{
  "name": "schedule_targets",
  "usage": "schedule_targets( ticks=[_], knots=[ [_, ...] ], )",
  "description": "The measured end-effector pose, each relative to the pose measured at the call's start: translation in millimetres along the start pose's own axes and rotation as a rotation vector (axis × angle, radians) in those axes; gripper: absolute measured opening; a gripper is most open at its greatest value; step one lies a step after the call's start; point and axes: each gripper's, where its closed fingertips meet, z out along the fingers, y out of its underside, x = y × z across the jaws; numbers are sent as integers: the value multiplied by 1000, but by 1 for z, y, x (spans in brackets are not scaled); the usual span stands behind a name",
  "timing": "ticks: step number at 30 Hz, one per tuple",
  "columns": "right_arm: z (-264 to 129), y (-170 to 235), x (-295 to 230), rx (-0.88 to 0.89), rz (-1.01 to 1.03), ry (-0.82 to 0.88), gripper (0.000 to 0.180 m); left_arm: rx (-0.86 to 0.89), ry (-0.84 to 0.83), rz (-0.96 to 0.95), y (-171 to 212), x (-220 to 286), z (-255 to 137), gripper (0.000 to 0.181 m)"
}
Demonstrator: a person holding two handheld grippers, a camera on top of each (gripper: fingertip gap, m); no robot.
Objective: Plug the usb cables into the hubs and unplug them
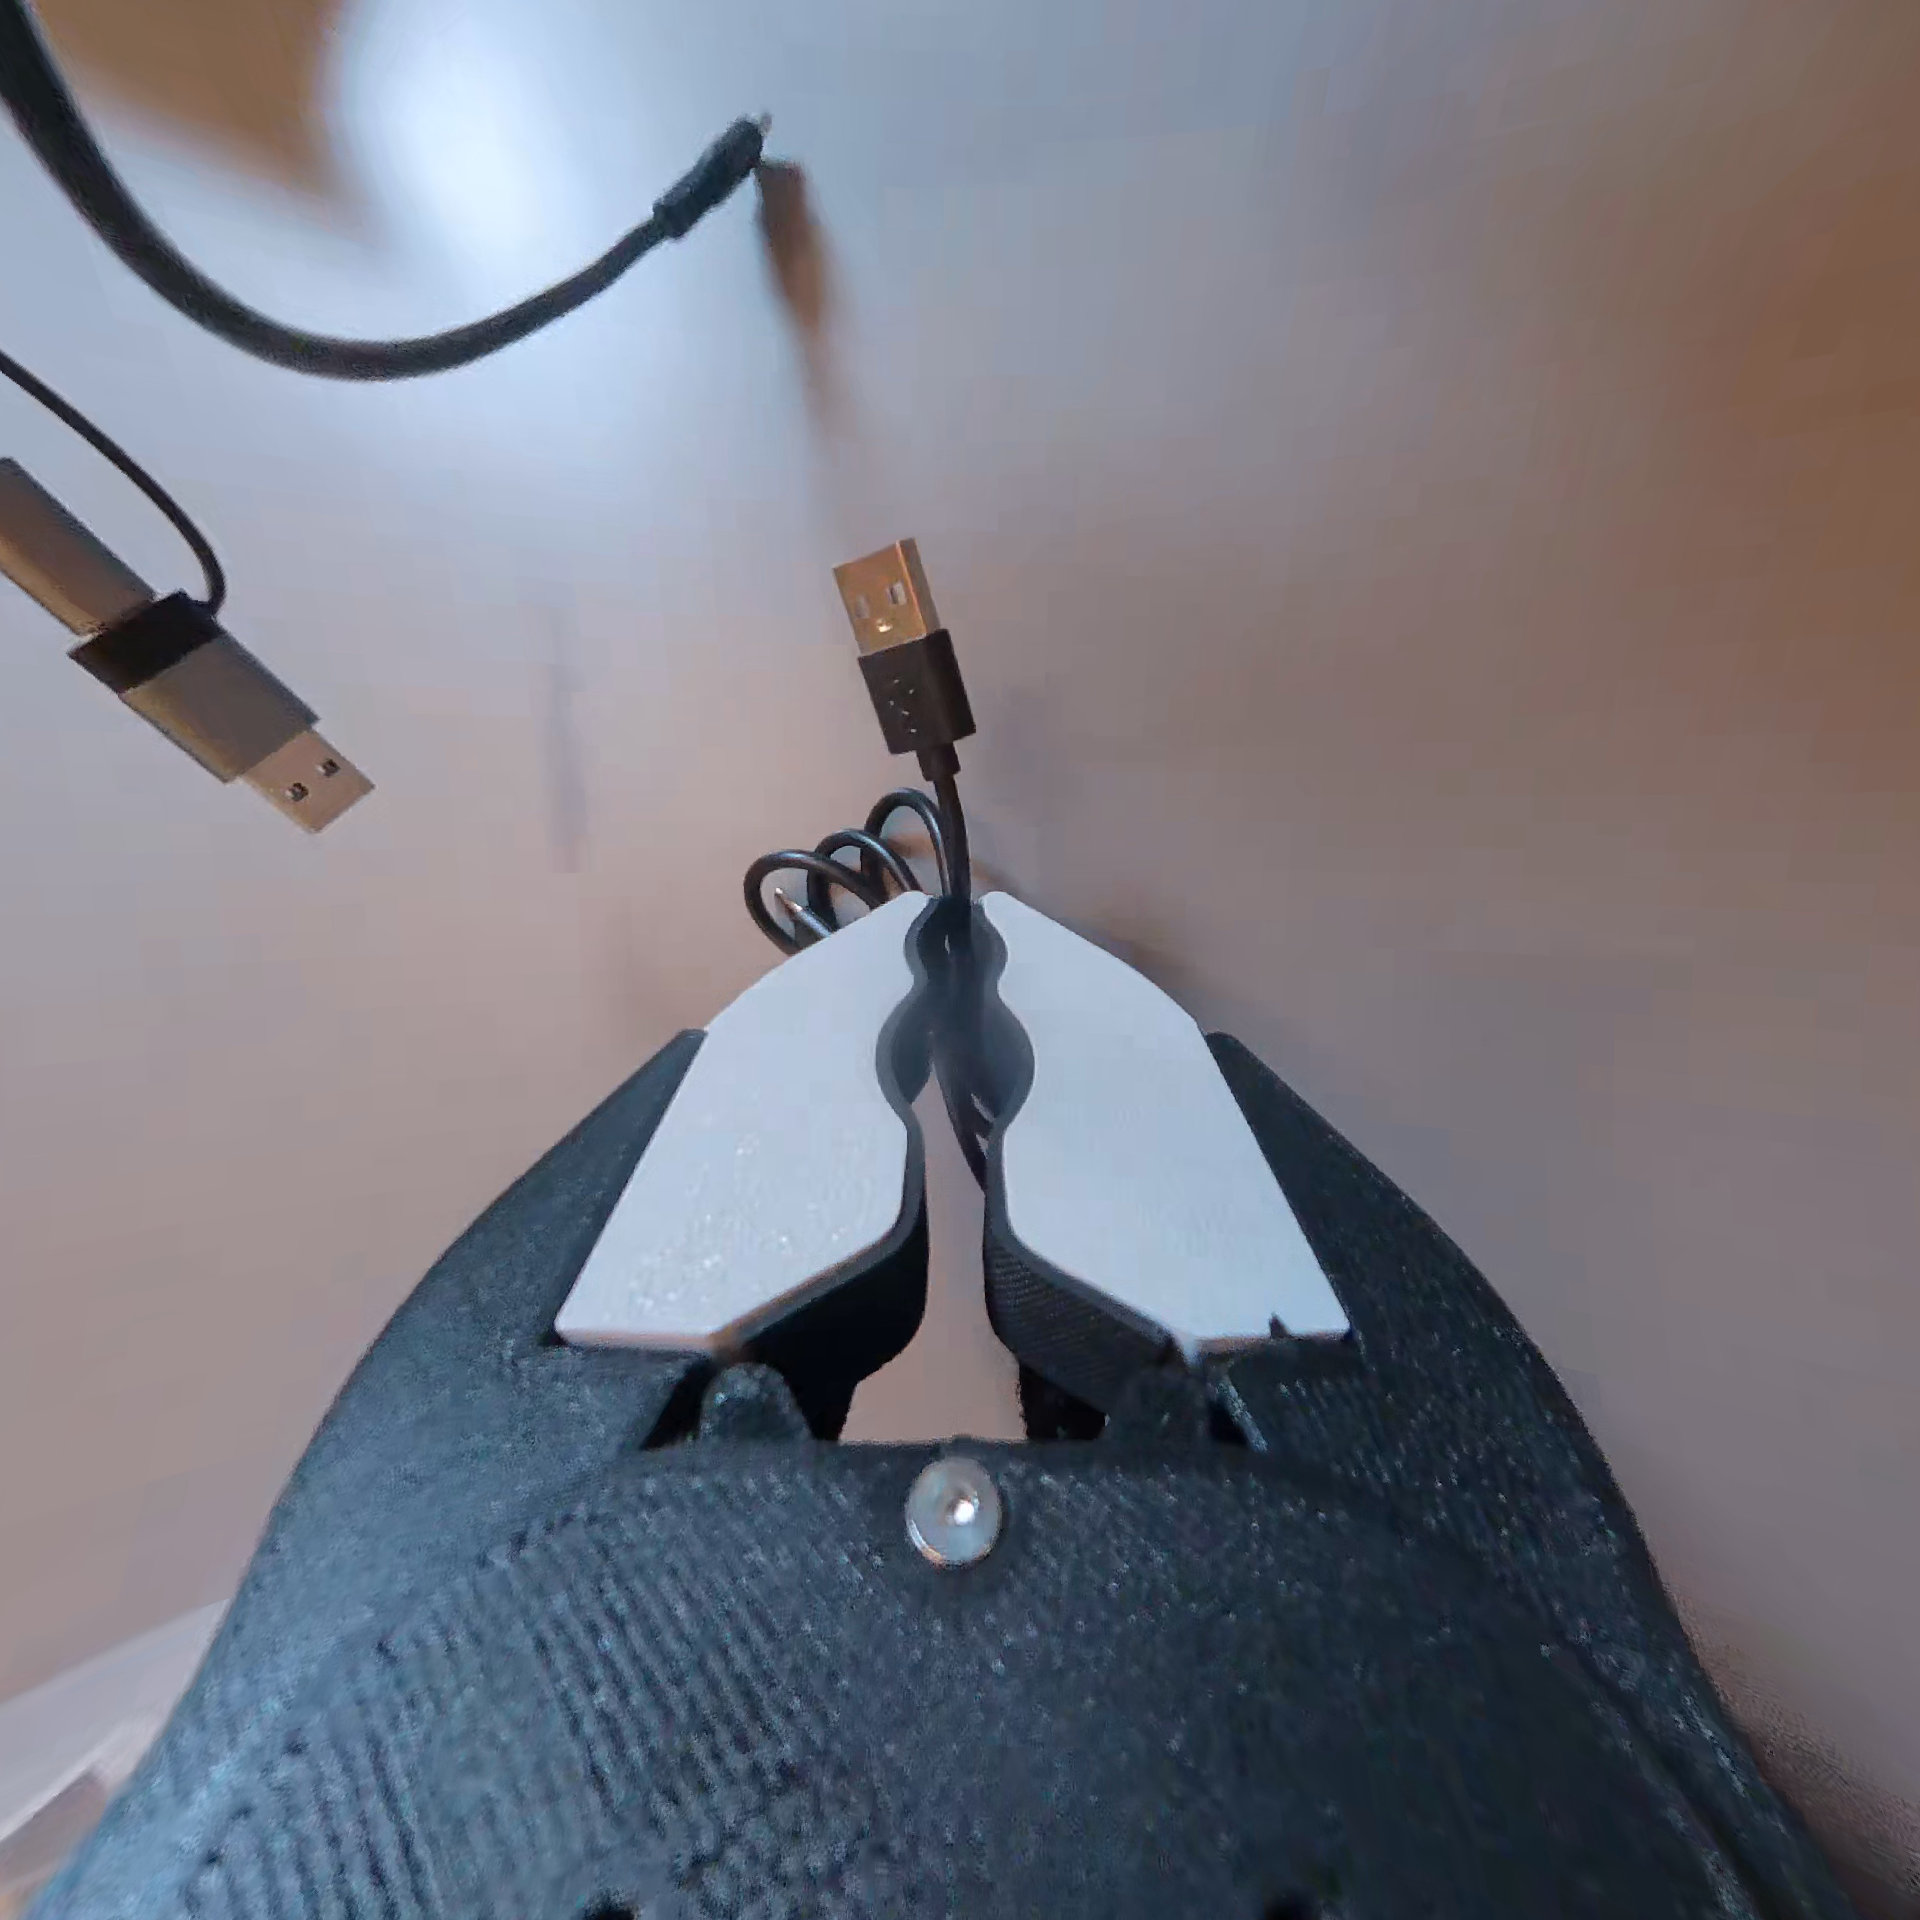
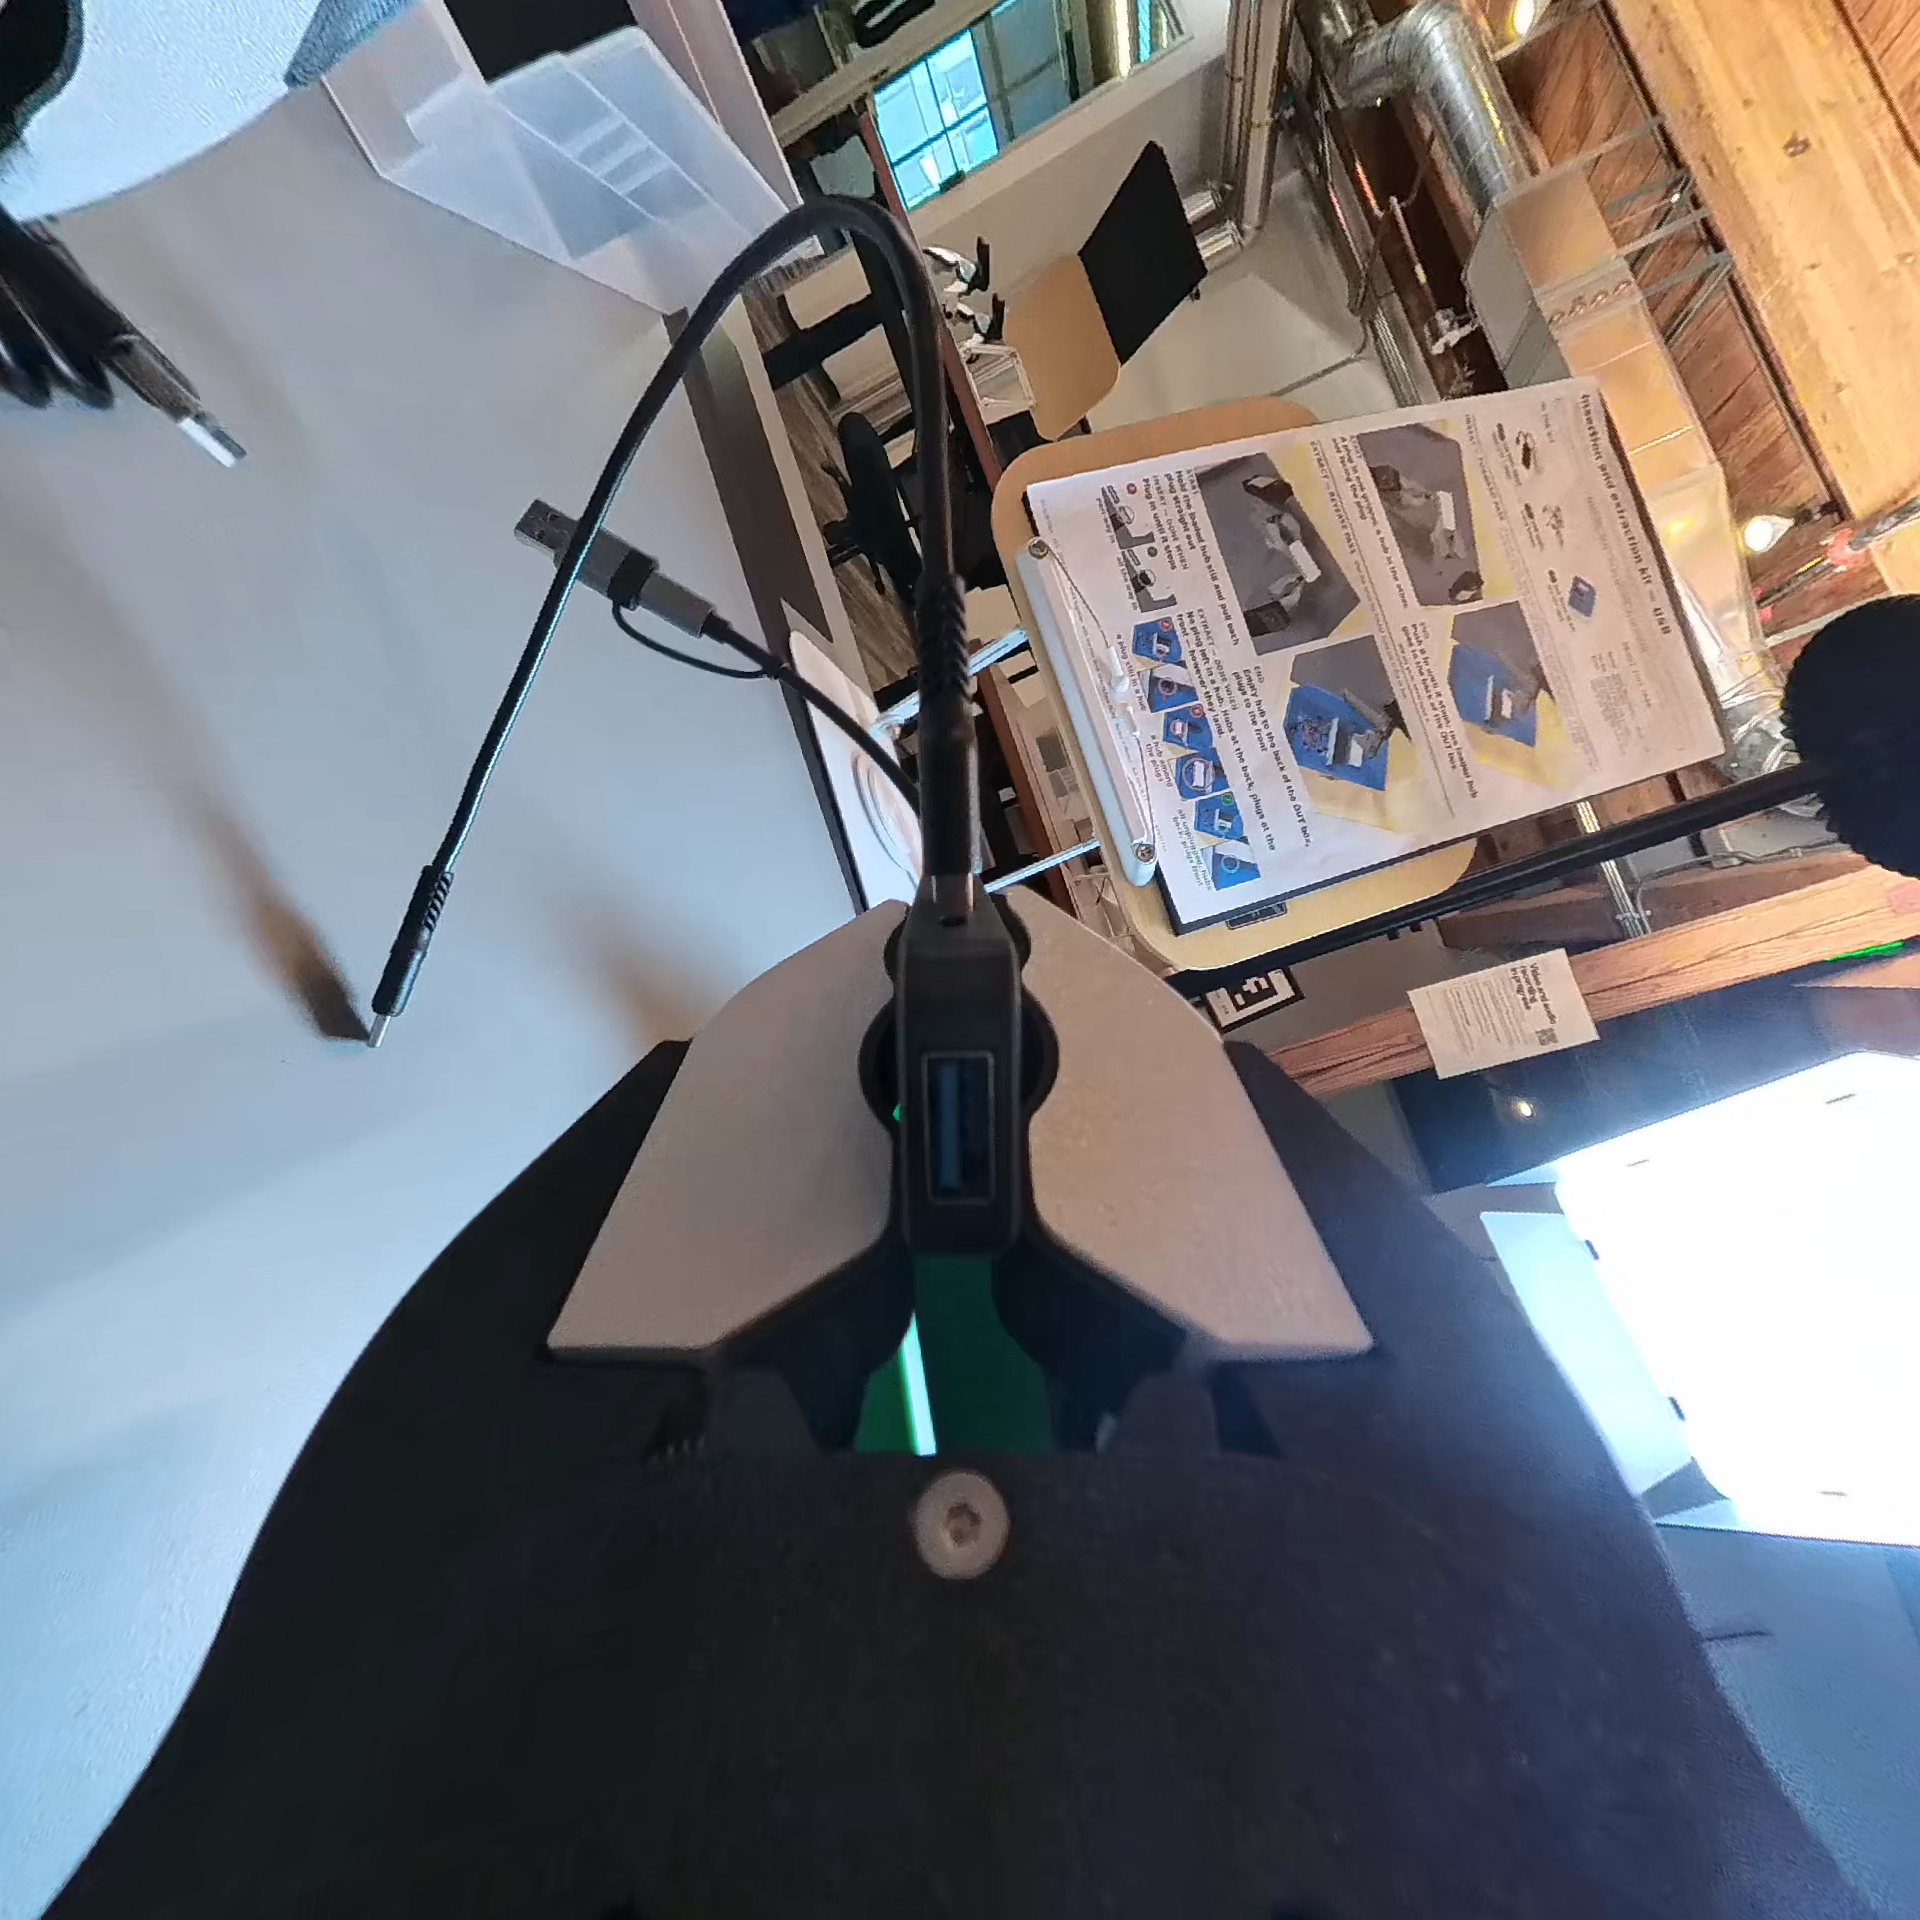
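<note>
Nearest in the left wrist view, the left gripper [image 1: 951,914] is clamped on a thin black cable [image 1: 956,831], its gold USB plug [image 1: 889,597] sticking out ahead, bare. The right gripper [image 2: 956,935] is clamped on a dark hub [image 2: 956,1081] whose blue port [image 2: 954,1124] sits empty — so this pair is not yet joined. Farther off, a grey adapter plug [image 1: 223,717] and the hub's own lead tip [image 2: 395,982] lie loose over the tabletop [image 2: 312,727]; plugging and unplugging appear to lie ahead.
</note>
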Motion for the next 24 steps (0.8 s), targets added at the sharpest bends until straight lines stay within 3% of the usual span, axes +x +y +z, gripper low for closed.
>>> schedule_targets(
  ticks=[1, 6, 13, 18, 24],
  knots=[
    [0, 1, 0, -4, 2, 0, 12, 37, 11, -4, -3, 1, 1, 6],
    [-1, 3, 6, -6, 30, 11, 12, 228, 56, -53, -17, 4, -2, 18],
    [-2, 6, 10, -11, 55, 26, 12, 306, 101, -22, -35, 17, -9, 28],
    [-2, 5, 9, -12, 38, 25, 12, 168, 29, 145, -39, 29, 13, 25],
    [-3, 2, 5, -3, 20, 12, 12, 71, -24, 181, -37, 19, 31, 24]
  ],
)
